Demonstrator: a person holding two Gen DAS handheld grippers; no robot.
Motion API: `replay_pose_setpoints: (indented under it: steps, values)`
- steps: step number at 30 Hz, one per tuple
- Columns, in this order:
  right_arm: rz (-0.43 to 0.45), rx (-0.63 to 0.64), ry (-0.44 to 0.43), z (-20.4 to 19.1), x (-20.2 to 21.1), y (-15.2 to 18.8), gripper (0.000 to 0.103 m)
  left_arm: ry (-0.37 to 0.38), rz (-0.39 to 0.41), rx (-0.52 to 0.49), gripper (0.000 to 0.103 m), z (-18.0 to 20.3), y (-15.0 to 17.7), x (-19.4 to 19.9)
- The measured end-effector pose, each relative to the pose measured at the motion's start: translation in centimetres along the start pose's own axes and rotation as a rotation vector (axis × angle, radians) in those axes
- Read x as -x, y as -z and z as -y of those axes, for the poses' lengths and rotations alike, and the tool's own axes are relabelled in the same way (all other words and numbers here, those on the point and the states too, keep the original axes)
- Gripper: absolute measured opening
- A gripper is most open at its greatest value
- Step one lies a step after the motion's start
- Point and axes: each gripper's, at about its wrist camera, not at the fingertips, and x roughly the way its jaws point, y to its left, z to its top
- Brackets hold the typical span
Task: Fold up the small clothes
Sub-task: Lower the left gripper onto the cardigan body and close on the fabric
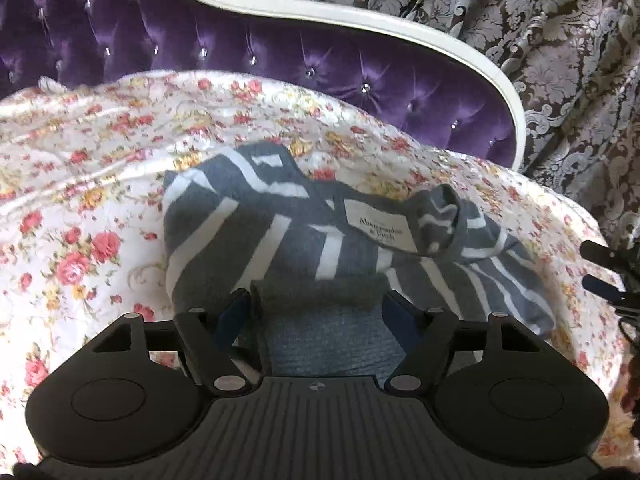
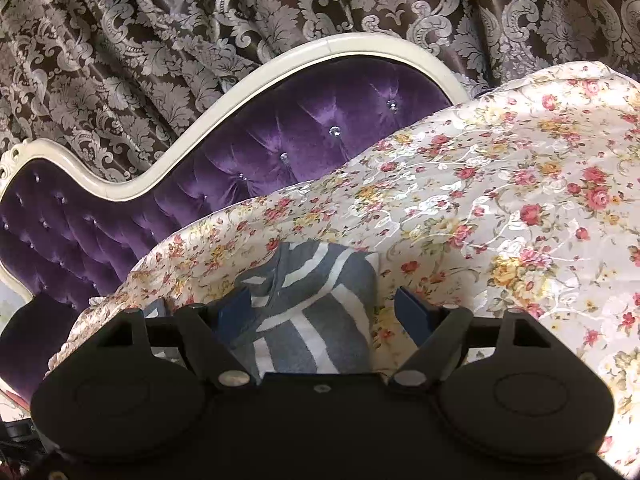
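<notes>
On the floral bedspread [image 1: 80,208], at the centre of the left wrist view, lies the grey-and-white striped garment [image 1: 248,232], crumpled, with its white label [image 1: 378,229] facing up at 1 o'clock from centre. The left gripper [image 1: 318,310] sits at 6 o'clock; a grey fold of the garment lies between its blue pads [image 1: 234,314], and whether they press on it cannot be told. The right gripper [image 2: 326,310] stands with jaws apart over a corner of the garment; the left pad touches cloth, the right pad is over the bedspread. At 12 o'clock stand the purple tufted headboard [image 1: 200,36] and the patterned curtain [image 2: 160,20].
</notes>
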Motion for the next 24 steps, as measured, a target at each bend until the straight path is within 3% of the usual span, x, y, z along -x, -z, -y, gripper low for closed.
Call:
replay_pose_setpoints:
  steps: [4,7,10,12,17,22,24]
  values:
    - [-0.001,0.003,0.047,0.7,-0.2,-0.4,0.081,-0.018,-0.014,-0.046,0.069,0.8,-0.2,-0.5]
    - [-0.008,0.037,0.106,0.9,-0.6,-0.4,0.081,-0.007,-0.094,-0.025,0.051,0.6,-0.6,-2.2]
    - [-0.025,0.075,0.129,0.8,-0.9,-0.2,0.081,0.007,-0.065,-0.010,0.005,0.5,-1.1,-2.4]
    - [-0.045,0.107,0.134,0.5,-1.4,0.0,0.081,0.026,-0.054,0.000,0.005,0.7,-1.7,-2.0]
    - [-0.085,0.206,0.151,-0.9,-2.6,1.0,0.081,0.017,0.020,-0.110,0.005,2.9,-3.1,-0.5]
    - [-0.142,0.308,0.148,-2.2,-4.0,2.2,0.080,0.011,0.035,-0.126,0.005,2.8,-3.7,-0.6]
    - [-0.184,0.363,0.235,-2.2,-4.7,2.7,0.080,-0.002,0.021,-0.130,0.005,2.3,-3.3,-0.8]
